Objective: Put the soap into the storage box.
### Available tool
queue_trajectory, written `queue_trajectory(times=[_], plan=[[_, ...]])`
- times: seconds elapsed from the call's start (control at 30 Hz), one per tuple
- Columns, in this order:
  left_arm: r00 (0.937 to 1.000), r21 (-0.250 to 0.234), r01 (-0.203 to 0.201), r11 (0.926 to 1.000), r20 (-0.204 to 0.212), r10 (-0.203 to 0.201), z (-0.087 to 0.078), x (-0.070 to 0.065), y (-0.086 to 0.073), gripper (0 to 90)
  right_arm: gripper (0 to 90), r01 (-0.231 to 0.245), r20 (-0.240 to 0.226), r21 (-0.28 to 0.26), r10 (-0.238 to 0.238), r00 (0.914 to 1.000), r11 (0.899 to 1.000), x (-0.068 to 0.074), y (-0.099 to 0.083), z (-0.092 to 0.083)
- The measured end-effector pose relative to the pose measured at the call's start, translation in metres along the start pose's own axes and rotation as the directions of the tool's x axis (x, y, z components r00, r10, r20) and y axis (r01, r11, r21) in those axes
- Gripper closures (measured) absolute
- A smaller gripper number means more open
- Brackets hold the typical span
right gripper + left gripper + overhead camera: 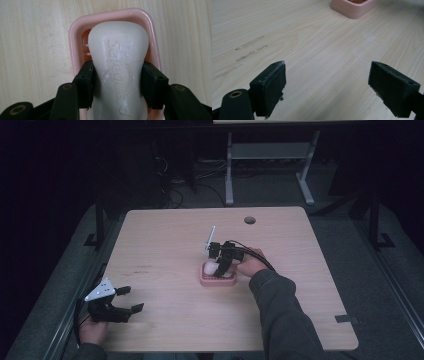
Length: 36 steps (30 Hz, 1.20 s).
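While the right gripper is clamped on the soap over the pink dish, the left gripper waits apart, well left of it; whether soap goes in or out, I cannot tell.

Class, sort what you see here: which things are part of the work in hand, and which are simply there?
In use:
- white bar of soap, clamped at its waist
- pink plastic soap dish under it
- right gripper, shut on the soap

Just there:
- left gripper, open, resting near the table's front left edge
- light wooden table
- metal-framed stand on the floor beyond
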State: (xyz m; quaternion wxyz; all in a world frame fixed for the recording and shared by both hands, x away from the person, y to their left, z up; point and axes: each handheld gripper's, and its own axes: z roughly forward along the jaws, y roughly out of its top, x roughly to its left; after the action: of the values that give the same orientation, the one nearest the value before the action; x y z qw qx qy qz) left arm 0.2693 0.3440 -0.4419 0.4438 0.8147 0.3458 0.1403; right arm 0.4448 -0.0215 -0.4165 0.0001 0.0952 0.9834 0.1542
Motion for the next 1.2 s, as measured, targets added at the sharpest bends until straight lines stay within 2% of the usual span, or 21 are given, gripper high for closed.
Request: queue_trajectory(times=[0.4, 1.2], plan=[[1.0, -0.003, -0.002, 1.0, -0.001, 0.002, -0.0002, 0.0, 0.0001, 13.9, 48.6, -0.002, 0.002, 0.016, 0.002, 1.0, 1.0, -0.0015, 0.0008, 0.0083], [1.0, 0.003, -0.002, 1.0, 0.001, 0.002, 0.0003, -0.0003, 0.0004, 13.9, 47.4, -0.003, 0.007, 0.008, 0.003, 1.0, 1.0, -0.0001, 0.0004, 0.0089]])
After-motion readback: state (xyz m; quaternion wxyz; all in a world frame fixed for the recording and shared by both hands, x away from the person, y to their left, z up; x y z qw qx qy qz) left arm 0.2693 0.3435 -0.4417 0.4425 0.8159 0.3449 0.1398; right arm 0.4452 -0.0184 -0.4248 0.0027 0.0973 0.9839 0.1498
